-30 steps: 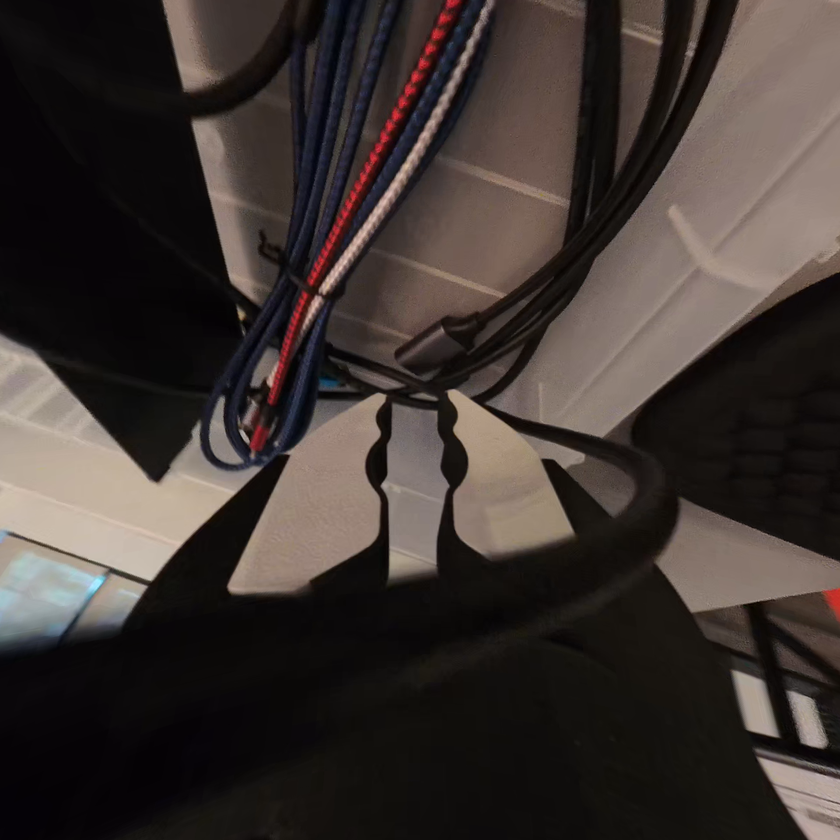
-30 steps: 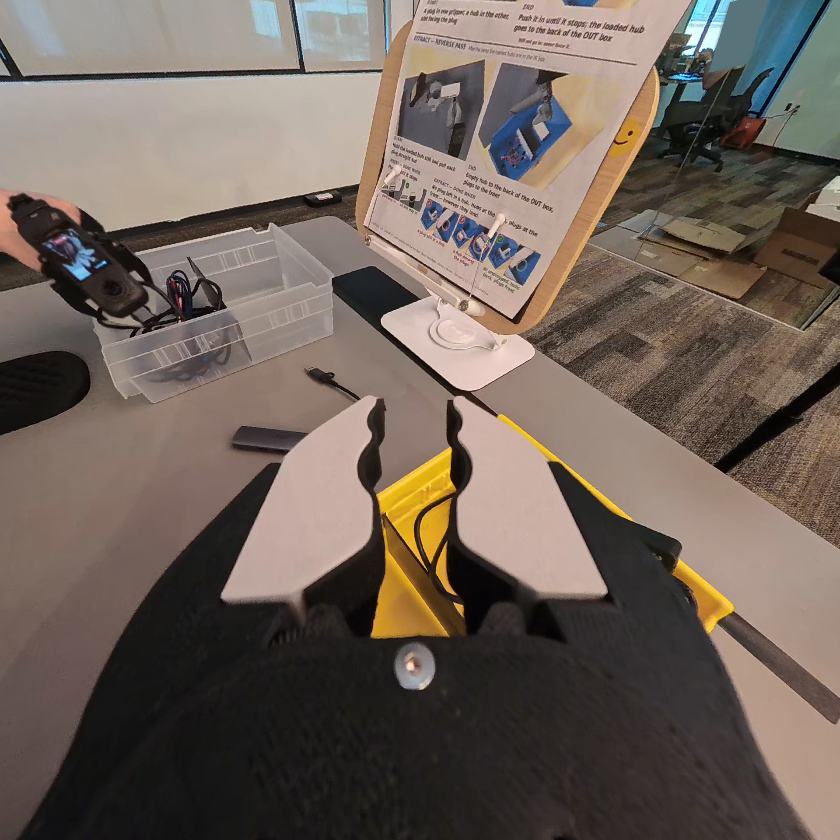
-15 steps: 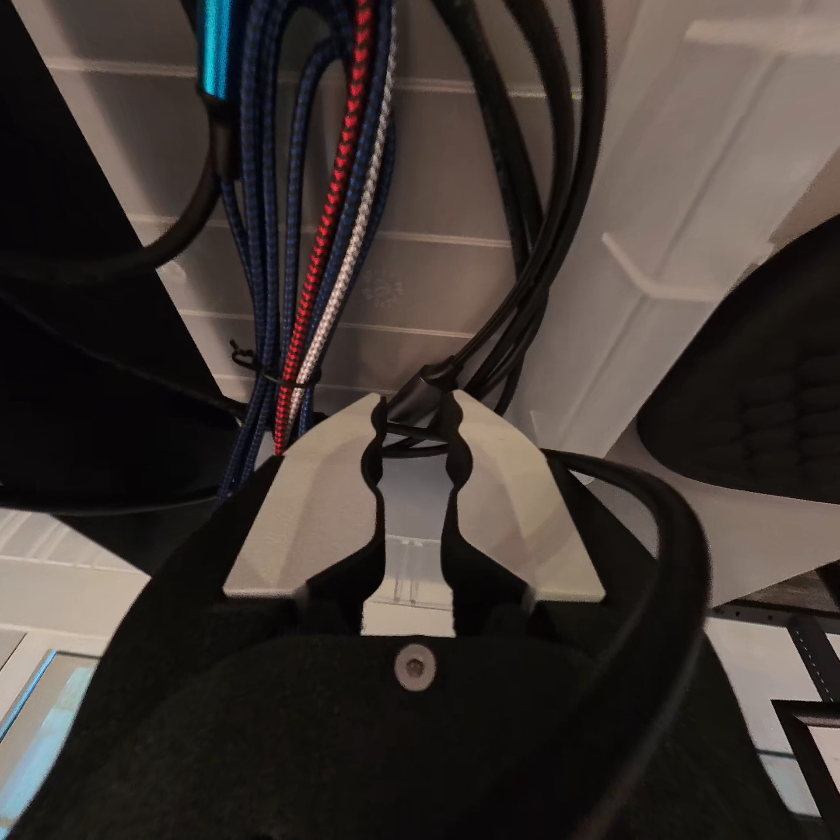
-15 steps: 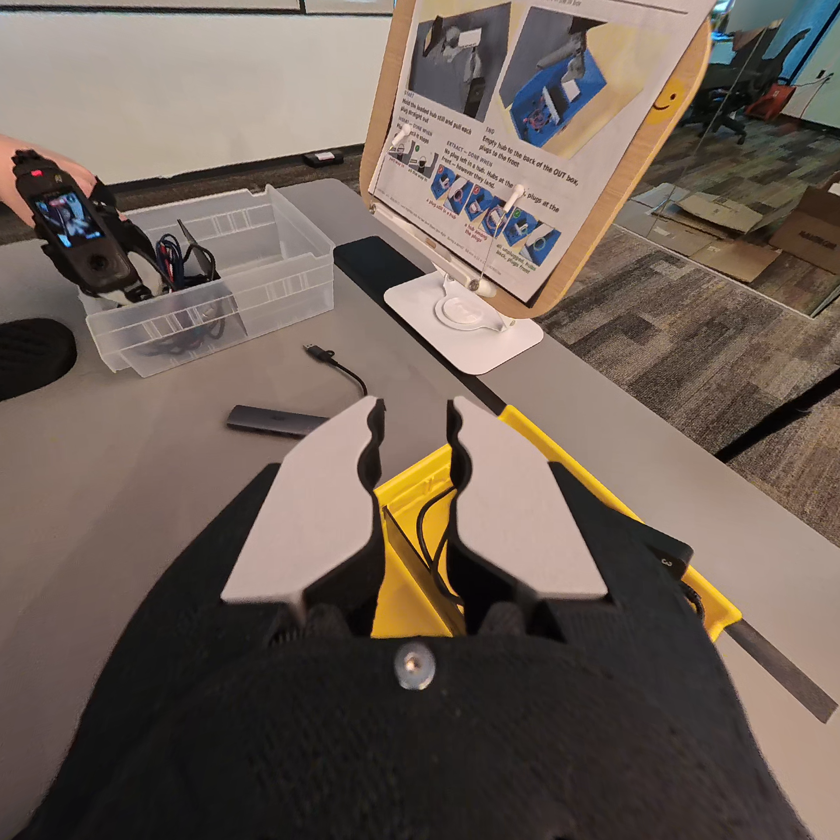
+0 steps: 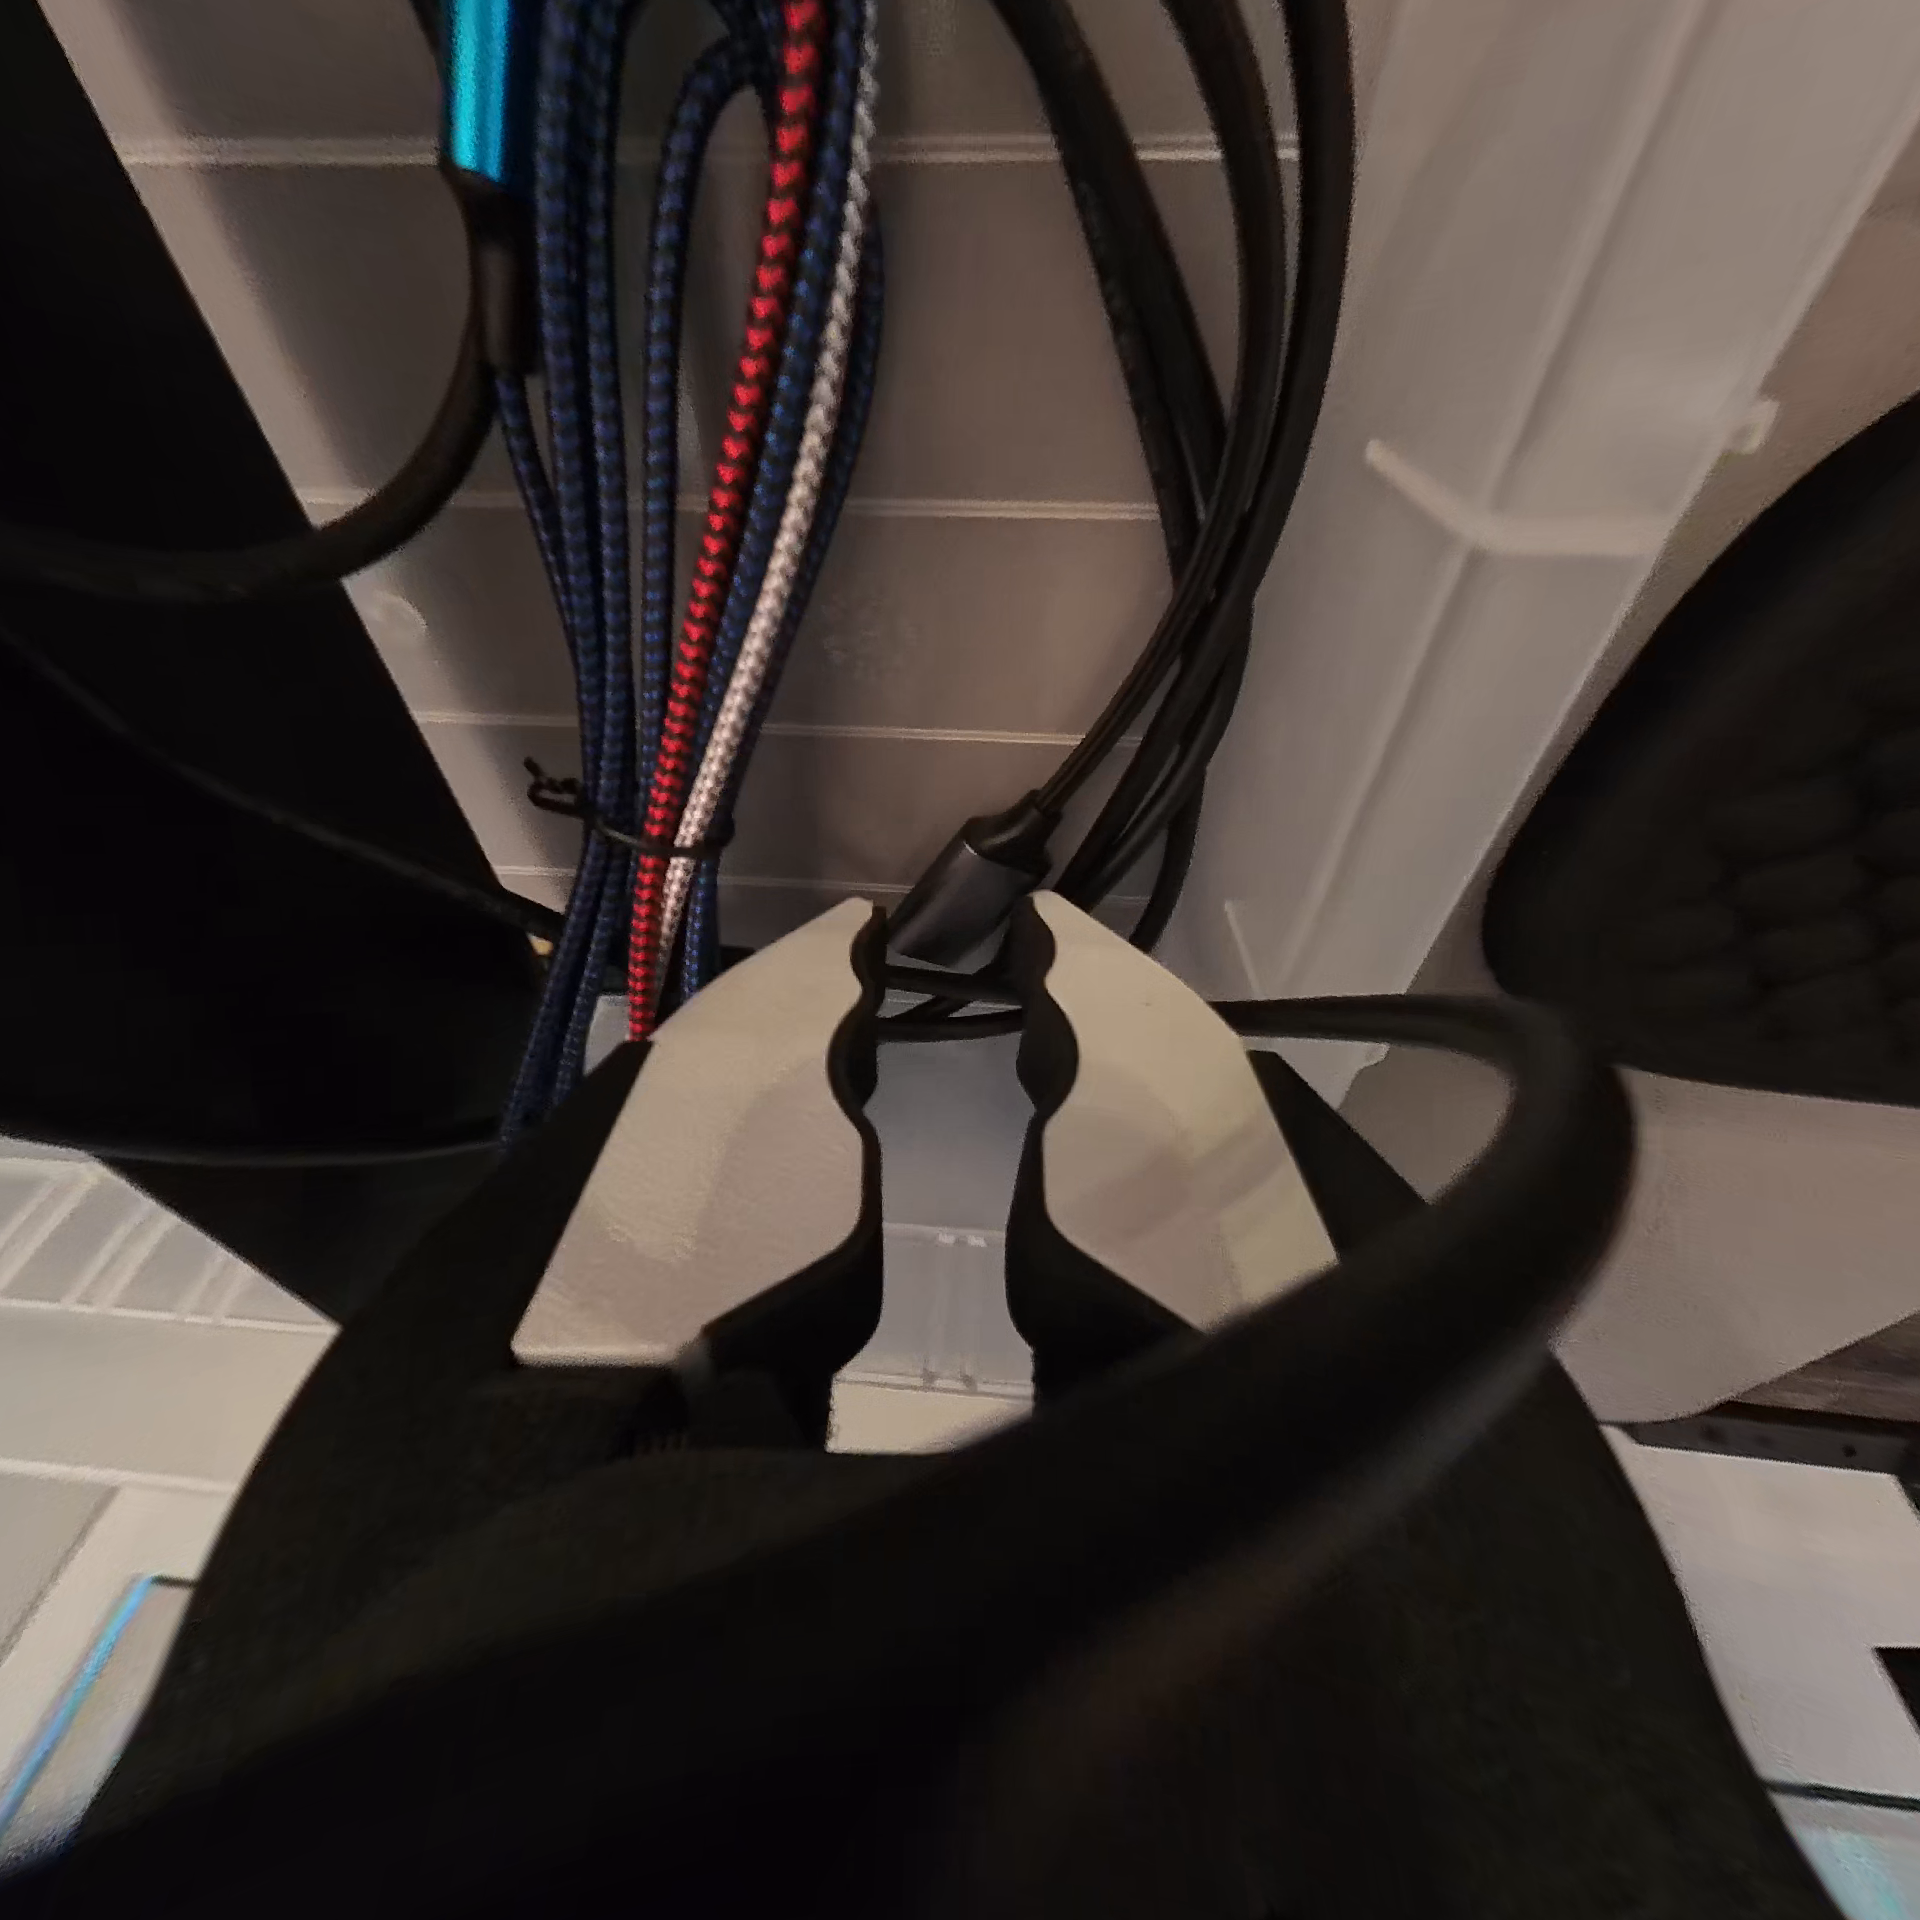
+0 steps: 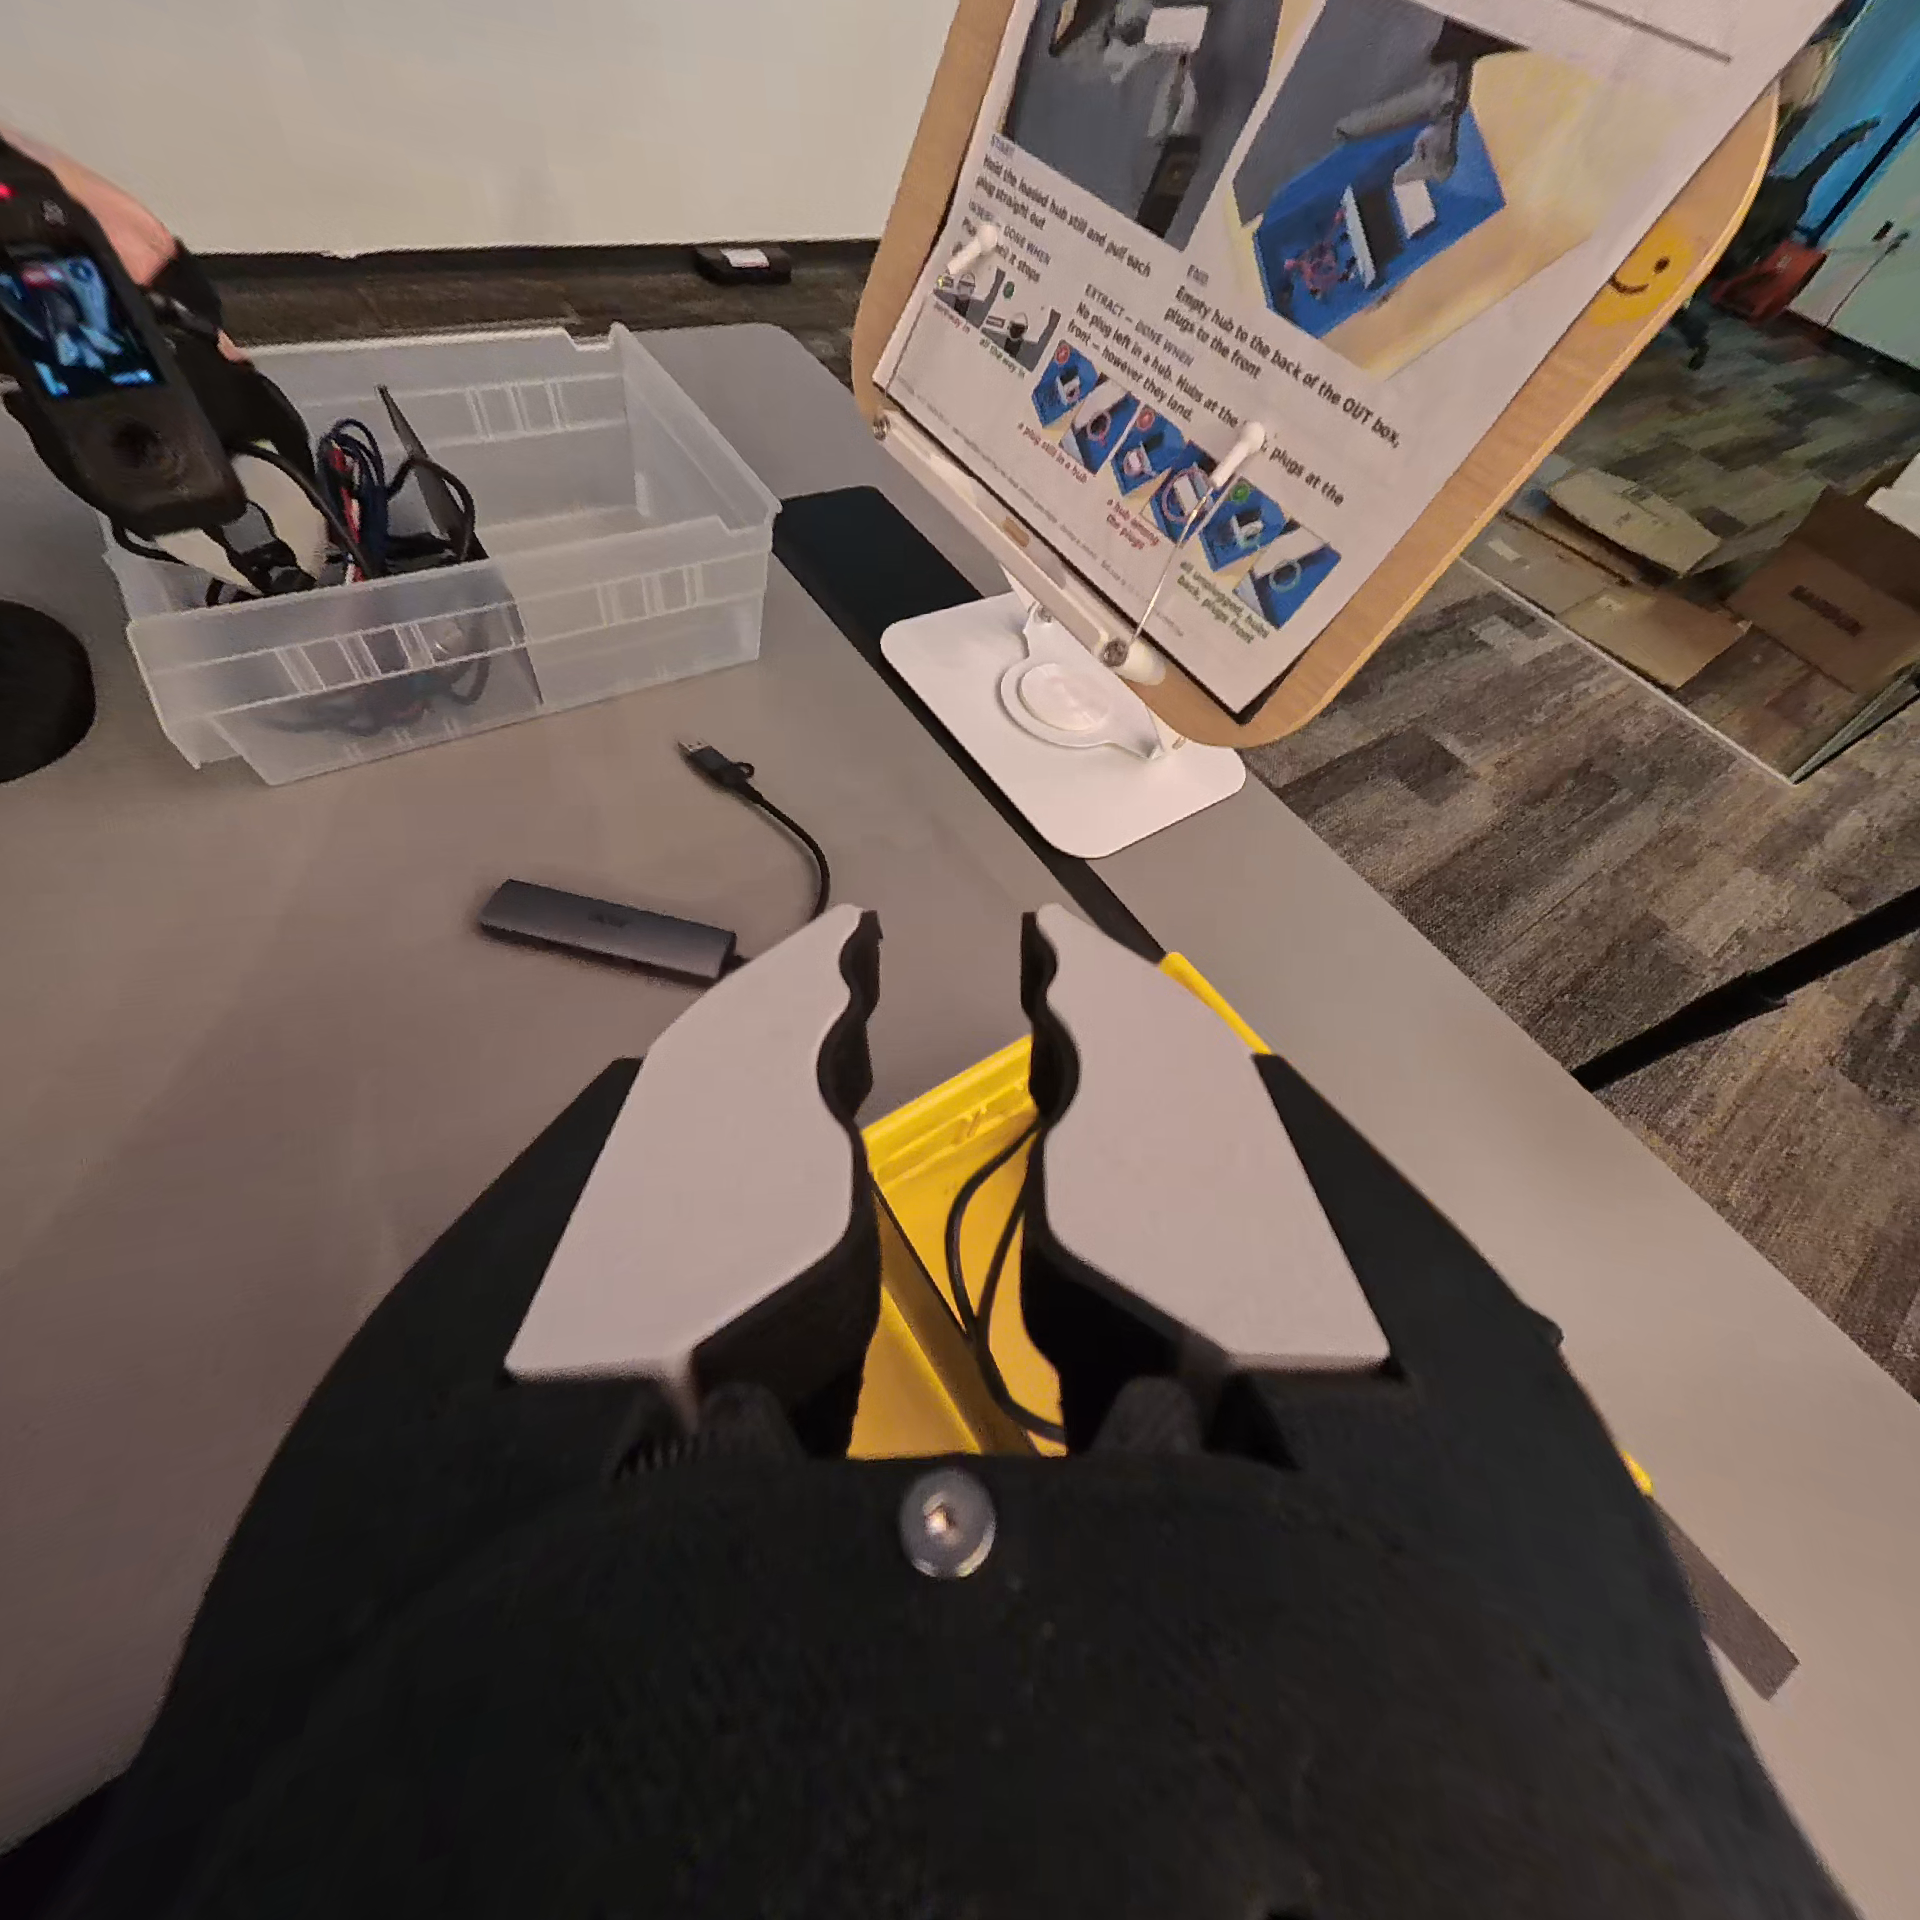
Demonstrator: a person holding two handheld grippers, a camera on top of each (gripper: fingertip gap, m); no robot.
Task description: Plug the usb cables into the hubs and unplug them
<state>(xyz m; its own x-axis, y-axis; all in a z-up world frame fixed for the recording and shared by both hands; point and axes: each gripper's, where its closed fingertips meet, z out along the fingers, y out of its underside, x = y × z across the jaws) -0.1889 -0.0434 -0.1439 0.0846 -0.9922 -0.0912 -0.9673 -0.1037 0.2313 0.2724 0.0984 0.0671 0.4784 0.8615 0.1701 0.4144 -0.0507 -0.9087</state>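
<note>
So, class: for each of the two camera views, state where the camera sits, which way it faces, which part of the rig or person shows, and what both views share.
Left wrist view: on the left claw, looking down into the clear bin at a grey plug between its open fingers.
Right wrist view: on the right claw, facing across the table over the yellow box; the left claw shows in the distance, with a hand.
Shared: clear bin, braided cables.
</note>
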